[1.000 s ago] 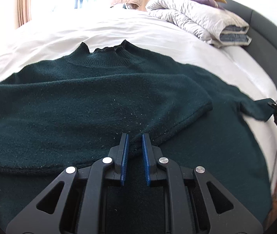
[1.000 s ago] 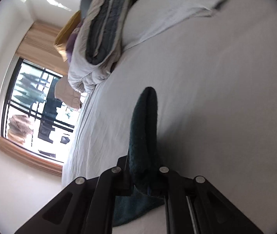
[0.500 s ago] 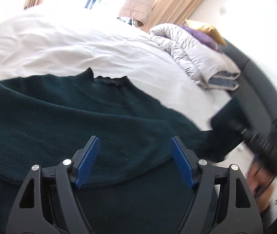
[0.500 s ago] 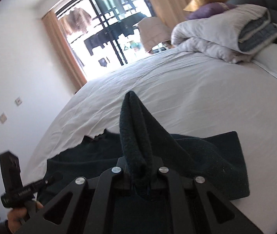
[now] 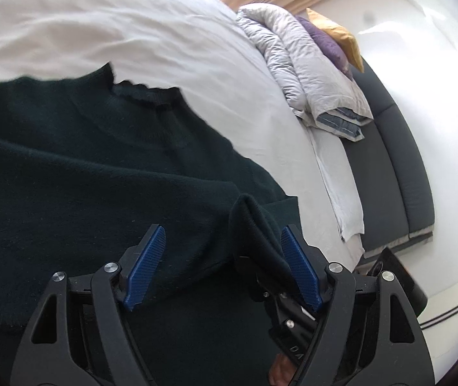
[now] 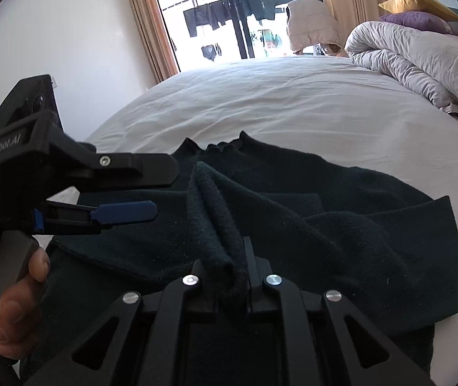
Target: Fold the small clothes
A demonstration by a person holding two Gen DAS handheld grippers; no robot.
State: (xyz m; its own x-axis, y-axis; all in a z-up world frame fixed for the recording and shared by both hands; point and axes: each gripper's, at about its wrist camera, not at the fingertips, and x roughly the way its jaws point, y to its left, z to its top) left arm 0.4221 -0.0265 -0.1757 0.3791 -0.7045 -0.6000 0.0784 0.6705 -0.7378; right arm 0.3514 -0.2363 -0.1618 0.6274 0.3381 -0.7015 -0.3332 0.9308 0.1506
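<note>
- My left gripper [image 5: 220,265] has let go of the left sleeve [image 5: 68,199]; it now lies folded across the chest of the dark green sweater [image 6: 293,173], and the blue pads [image 5: 146,263] stand wide with nothing between them.
- The sweater lies flat on the white bed [image 6: 277,96], collar at twelve o'clock in the right wrist view.
- My right gripper [image 6: 229,276] has swung the right sleeve cuff [image 6: 216,222] over the body. Its jaws are opening, with the cuff bunched between them.
- I judge both sleeves folded in; the body fold comes next.
- "GenRobot.AI" is printed on the left gripper's housing, at nine o'clock in the right wrist view.
</note>
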